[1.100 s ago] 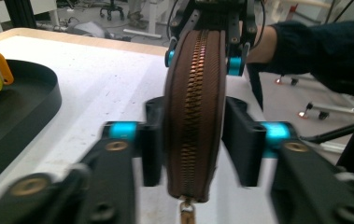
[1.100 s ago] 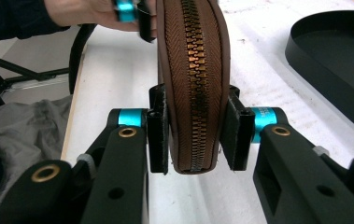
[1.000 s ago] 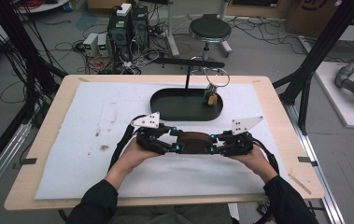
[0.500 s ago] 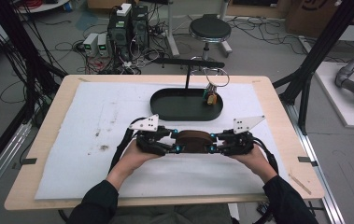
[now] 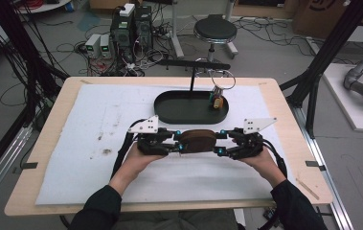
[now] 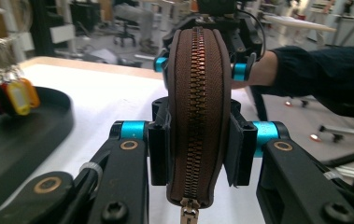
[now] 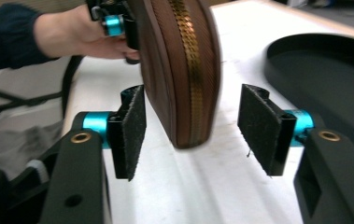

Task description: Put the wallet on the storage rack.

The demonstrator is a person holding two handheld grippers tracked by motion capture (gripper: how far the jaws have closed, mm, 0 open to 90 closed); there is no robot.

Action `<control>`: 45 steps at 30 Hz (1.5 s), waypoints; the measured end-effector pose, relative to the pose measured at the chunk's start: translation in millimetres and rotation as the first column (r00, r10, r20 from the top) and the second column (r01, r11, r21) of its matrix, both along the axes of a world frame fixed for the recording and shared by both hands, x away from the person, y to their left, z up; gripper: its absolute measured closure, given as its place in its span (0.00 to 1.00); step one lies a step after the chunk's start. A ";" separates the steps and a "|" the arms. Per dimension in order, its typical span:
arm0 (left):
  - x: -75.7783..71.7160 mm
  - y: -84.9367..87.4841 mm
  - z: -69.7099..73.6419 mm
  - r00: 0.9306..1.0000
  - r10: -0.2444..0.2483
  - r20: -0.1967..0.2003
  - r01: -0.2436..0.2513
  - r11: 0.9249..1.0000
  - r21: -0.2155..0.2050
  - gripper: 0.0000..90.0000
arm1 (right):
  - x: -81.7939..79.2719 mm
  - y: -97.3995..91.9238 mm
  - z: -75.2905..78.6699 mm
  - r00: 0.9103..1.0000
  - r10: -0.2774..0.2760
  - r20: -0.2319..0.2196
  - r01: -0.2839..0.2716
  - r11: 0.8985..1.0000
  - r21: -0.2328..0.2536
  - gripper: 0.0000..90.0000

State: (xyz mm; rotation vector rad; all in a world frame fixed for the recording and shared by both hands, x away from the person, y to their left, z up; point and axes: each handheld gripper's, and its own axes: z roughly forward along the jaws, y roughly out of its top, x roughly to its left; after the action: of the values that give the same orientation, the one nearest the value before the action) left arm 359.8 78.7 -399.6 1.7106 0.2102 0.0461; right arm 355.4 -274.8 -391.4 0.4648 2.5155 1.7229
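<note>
Dark, long sleeves (image 5: 97, 211) are worn on both forearms, reaching to the wrists. Each hand carries a black gripper: the left gripper (image 5: 173, 142) and the right gripper (image 5: 227, 142) are each topped by a pale grey three-cornered plate (image 5: 145, 125) marked with small dark dots. Thick black cables (image 5: 121, 153) are trailed from each gripper back along the forearms. In the gripper views, the jaws are seen as chunky black arms with brass-ringed pivots and dark screw heads near the bottom. Bright blue metal collars (image 6: 132, 129) are fitted behind the flat black pads (image 7: 130, 128), whose faces look rough and felt-like.
</note>
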 end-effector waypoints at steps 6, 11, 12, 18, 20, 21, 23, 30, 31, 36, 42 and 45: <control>5.6 10.1 3.7 0.995 0.099 0.007 -0.099 0.995 -0.001 0.75 | -0.6 -17.6 6.6 0.976 -0.205 0.070 0.204 0.979 0.018 0.39; 12.4 15.4 7.3 0.982 0.190 0.022 -0.190 0.982 0.018 0.75 | -3.2 -25.6 6.7 0.929 -0.352 0.110 0.353 0.935 0.009 0.37; 14.3 15.9 8.2 0.977 0.211 0.023 -0.212 0.977 0.025 0.75 | -3.2 -26.7 6.5 0.922 -0.369 0.118 0.371 0.929 0.008 0.38; 27.1 17.5 9.8 0.955 0.294 0.035 -0.295 0.955 0.034 0.75 | -3.1 -31.5 4.8 0.871 -0.470 0.141 0.476 0.879 -0.007 0.38; 31.7 17.1 9.6 0.947 0.319 0.031 -0.320 0.946 0.039 0.75 | -2.7 -32.2 3.8 0.866 -0.479 0.143 0.486 0.874 -0.016 0.38; 34.2 16.8 9.4 0.945 0.326 0.025 -0.327 0.944 0.040 0.75 | -2.4 -32.2 3.2 0.866 -0.479 0.143 0.486 0.874 -0.019 0.38; 38.8 15.7 8.8 0.937 0.348 0.020 -0.349 0.936 0.043 0.75 | -2.5 -31.7 2.8 0.866 -0.478 0.146 0.485 0.874 -0.019 0.38; 55.6 10.5 3.9 0.917 0.398 0.018 -0.398 0.916 0.043 0.75 | -2.9 -28.4 1.8 0.869 -0.470 0.155 0.480 0.876 -0.035 0.39; 57.9 9.5 3.0 0.915 0.403 0.019 -0.403 0.914 0.042 0.75 | -2.8 -28.3 1.8 0.869 -0.469 0.159 0.480 0.877 -0.037 0.39; 70.3 3.0 -2.0 0.903 0.430 0.006 -0.430 0.902 0.045 0.75 | -1.7 -29.2 1.2 0.860 -0.482 0.168 0.495 0.868 -0.046 0.39; 85.0 -6.1 -4.7 0.895 0.447 -0.006 -0.446 0.894 0.032 0.75 | -0.4 -31.6 0.5 0.855 -0.494 0.157 0.506 0.861 -0.046 0.39; 91.7 -11.3 -8.2 0.892 0.452 -0.021 -0.451 0.892 0.036 0.75 | 0.1 -30.5 -0.3 0.858 -0.490 0.154 0.503 0.863 -0.055 0.39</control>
State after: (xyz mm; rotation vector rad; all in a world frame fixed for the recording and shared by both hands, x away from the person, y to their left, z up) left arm 451.5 67.3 -407.8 1.6609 0.6309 0.3721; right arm 355.5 -305.3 -391.7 0.8678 2.1147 1.3790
